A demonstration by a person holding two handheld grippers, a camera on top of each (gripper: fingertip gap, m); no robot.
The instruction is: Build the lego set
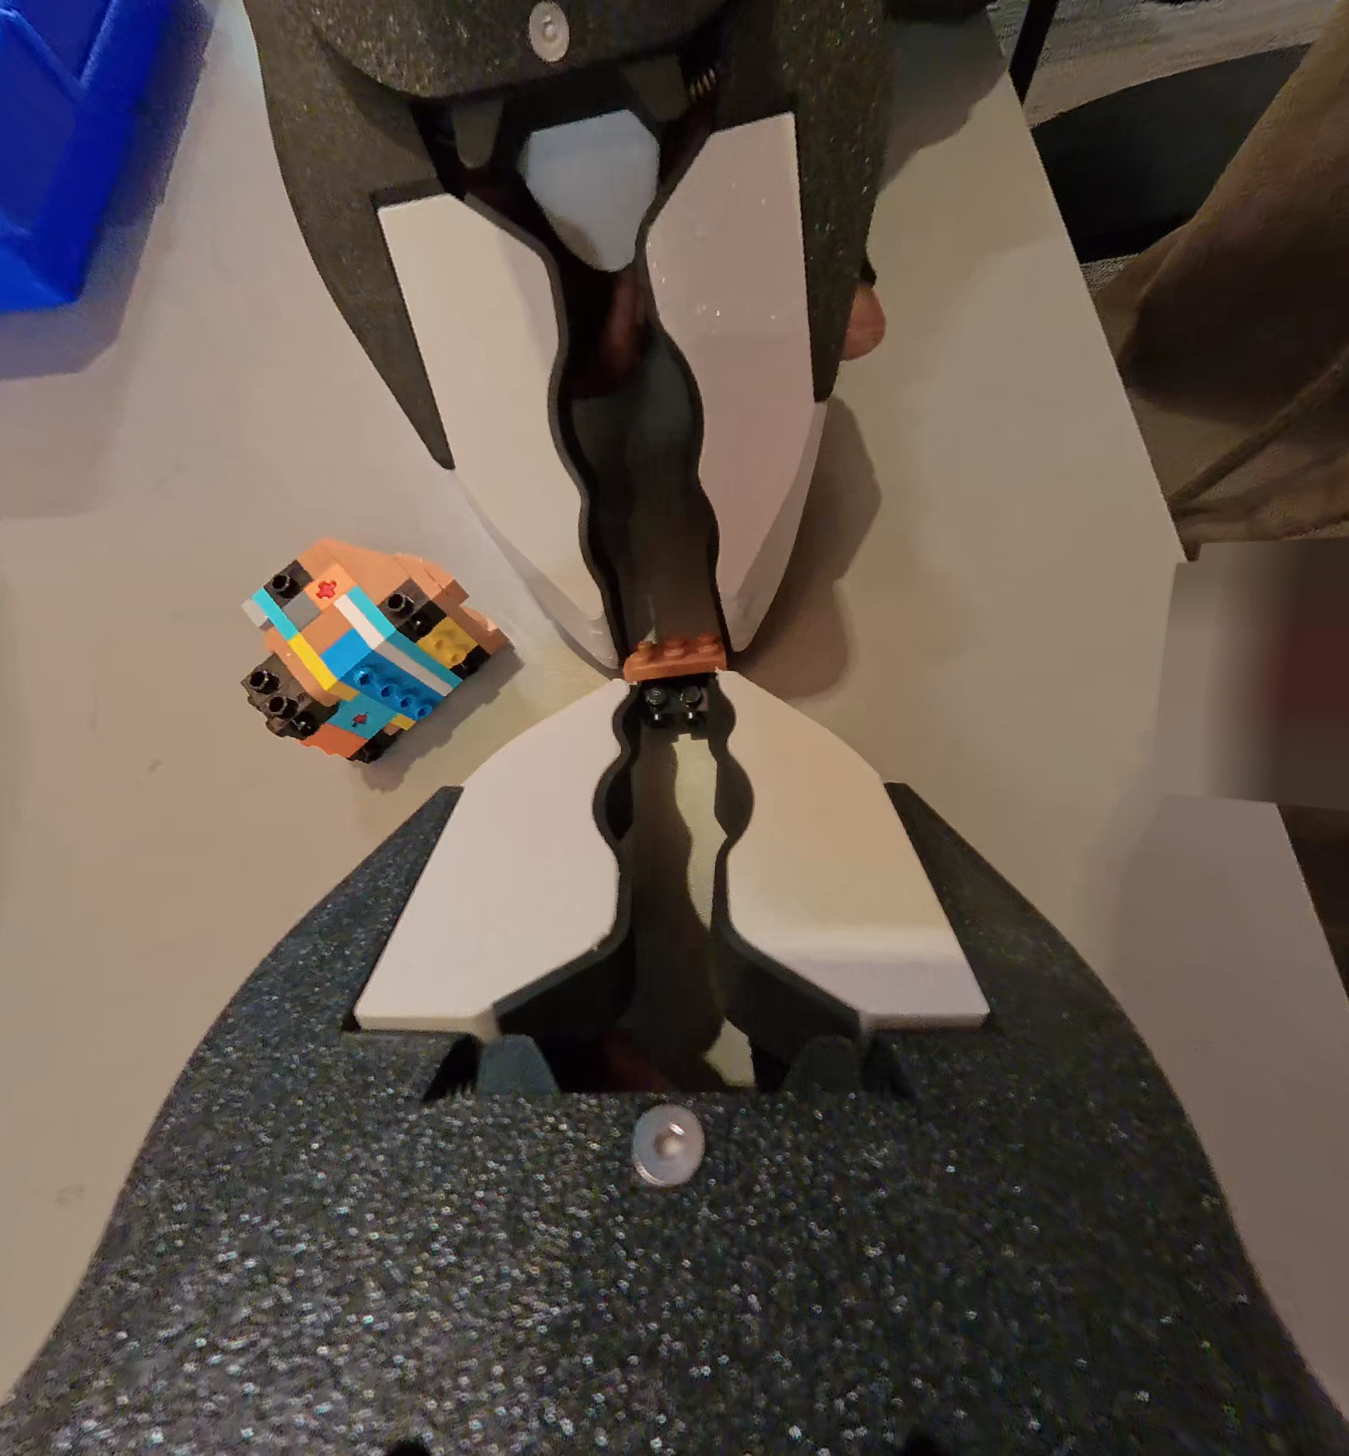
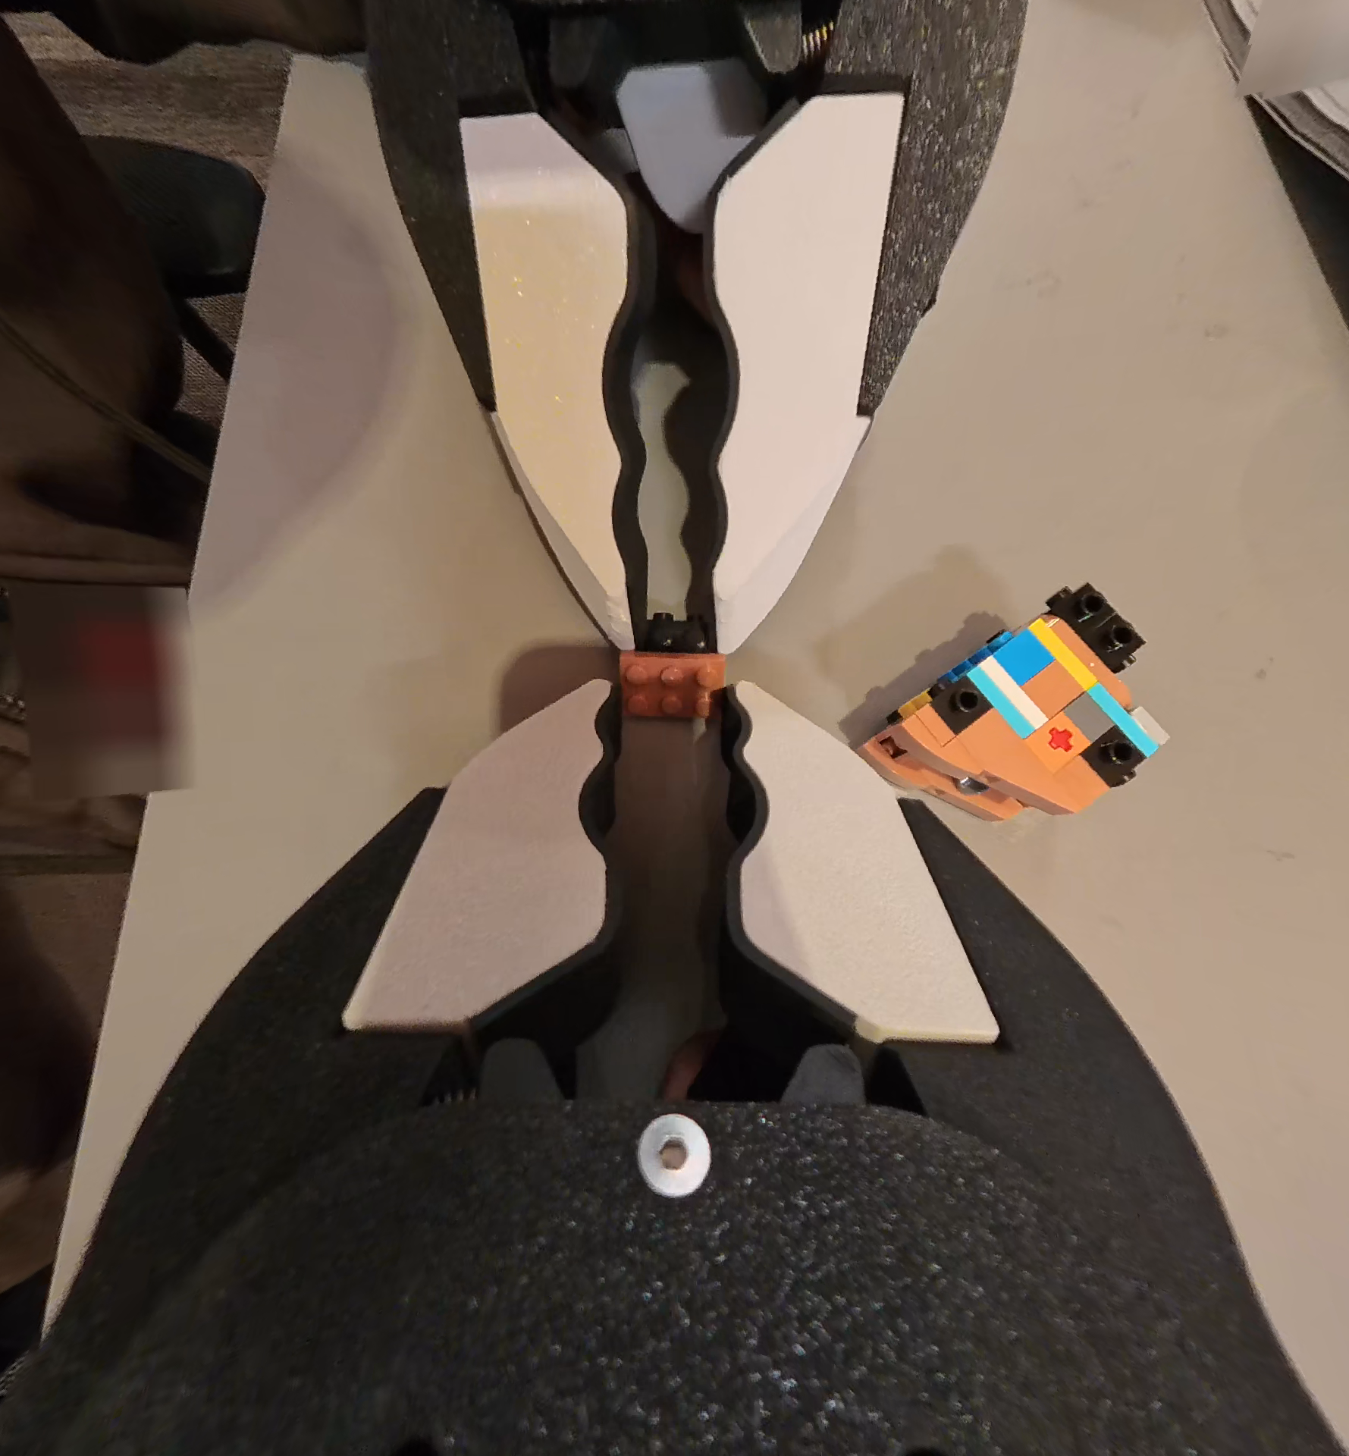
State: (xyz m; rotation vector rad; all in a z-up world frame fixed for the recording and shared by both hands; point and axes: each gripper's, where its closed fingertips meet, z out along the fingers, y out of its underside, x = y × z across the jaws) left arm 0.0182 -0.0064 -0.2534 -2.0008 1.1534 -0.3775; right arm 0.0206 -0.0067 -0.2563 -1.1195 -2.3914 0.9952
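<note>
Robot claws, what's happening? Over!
Left claw shut on small black lego piece. Right claw shut on brown studded lego plate. Pieces meeting. Colourful lego model aside.

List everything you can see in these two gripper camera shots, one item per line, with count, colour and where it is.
Brown plate: one, reddish brown, studded, held between the right gripper's fingertips.
Black piece: one, black, small, pinched at the left gripper's tips, meeting the brown plate.
Lego assembly: one, tan with blue, yellow, white and black, lying on the table beside the grippers.
Bin: one, blue, far corner in the left wrist view.
Papers: one stack, white, table edge in the right wrist view.
Table: one, off-white.
Left gripper: black with white fingers, shut.
Right gripper: same, shut.
</note>
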